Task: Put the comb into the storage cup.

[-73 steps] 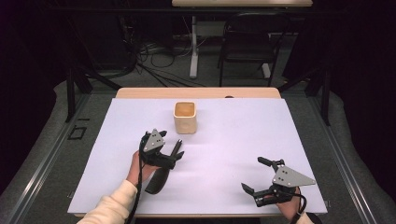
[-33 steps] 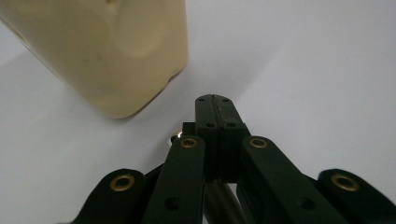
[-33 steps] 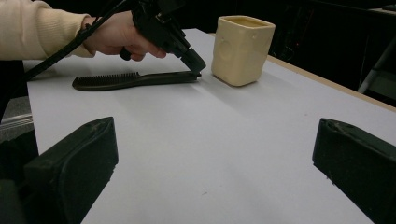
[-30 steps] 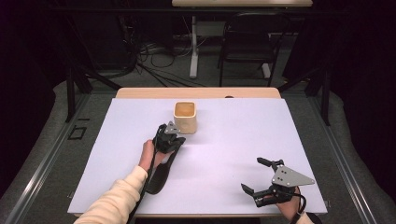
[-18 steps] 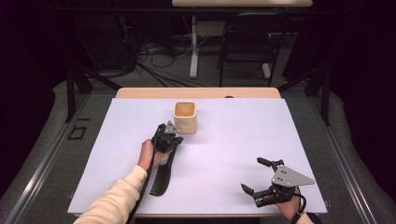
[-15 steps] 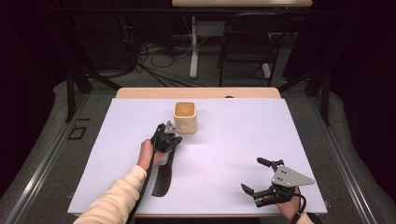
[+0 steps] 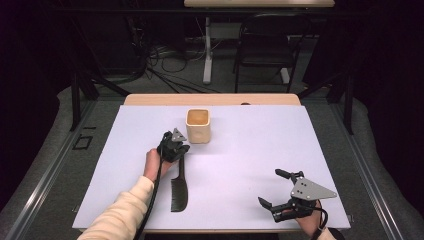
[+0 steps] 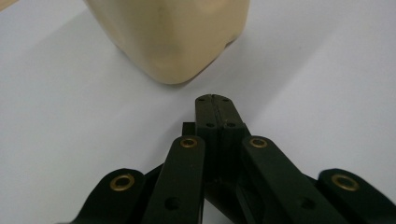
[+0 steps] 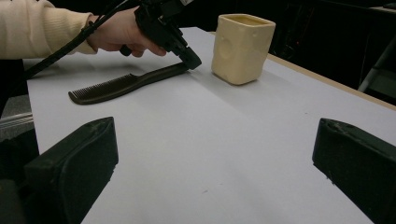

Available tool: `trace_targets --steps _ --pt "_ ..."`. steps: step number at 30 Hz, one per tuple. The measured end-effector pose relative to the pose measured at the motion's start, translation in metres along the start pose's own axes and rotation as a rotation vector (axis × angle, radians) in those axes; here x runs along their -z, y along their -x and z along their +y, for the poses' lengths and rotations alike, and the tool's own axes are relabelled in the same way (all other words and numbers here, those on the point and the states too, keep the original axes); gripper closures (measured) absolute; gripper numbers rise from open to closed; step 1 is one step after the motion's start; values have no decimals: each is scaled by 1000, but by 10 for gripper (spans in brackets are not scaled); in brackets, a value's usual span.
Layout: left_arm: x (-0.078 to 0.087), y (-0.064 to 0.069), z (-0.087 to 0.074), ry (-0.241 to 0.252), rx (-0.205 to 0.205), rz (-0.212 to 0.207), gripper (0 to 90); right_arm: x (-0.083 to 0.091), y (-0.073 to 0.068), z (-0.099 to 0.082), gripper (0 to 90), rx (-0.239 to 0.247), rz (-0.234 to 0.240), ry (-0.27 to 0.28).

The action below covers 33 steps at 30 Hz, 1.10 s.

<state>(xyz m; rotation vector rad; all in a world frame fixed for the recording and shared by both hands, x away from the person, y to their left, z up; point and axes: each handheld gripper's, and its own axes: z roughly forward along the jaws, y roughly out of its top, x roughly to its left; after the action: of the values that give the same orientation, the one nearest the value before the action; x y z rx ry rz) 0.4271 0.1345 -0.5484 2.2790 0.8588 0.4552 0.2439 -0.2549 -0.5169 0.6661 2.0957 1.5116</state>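
A black comb lies flat on the white table cover, teeth toward the near edge. My left gripper is shut on the comb's handle end, just left of and nearer than a cream square cup. In the left gripper view the jaw tips meet a little short of the cup. At the near right my right gripper rests open with nothing between its jaws. The right gripper view looks across the sheet to the comb, the cup and the left gripper.
A wooden table edge runs behind the cup. Beyond it stand a dark chair, a white table leg and loose cables on the floor. A person's cream sleeve comes in at the bottom left.
The comb's toothed end has swung so that it now lies straight toward the near edge. The left hand has drawn back slightly from the cup. The right gripper has not moved.
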Motion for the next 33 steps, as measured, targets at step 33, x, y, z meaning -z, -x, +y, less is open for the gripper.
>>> trace_targets --steps 33 --pt "16 -22 -19 -10 27 61 900 -1 0 0 1 3 2 -12"
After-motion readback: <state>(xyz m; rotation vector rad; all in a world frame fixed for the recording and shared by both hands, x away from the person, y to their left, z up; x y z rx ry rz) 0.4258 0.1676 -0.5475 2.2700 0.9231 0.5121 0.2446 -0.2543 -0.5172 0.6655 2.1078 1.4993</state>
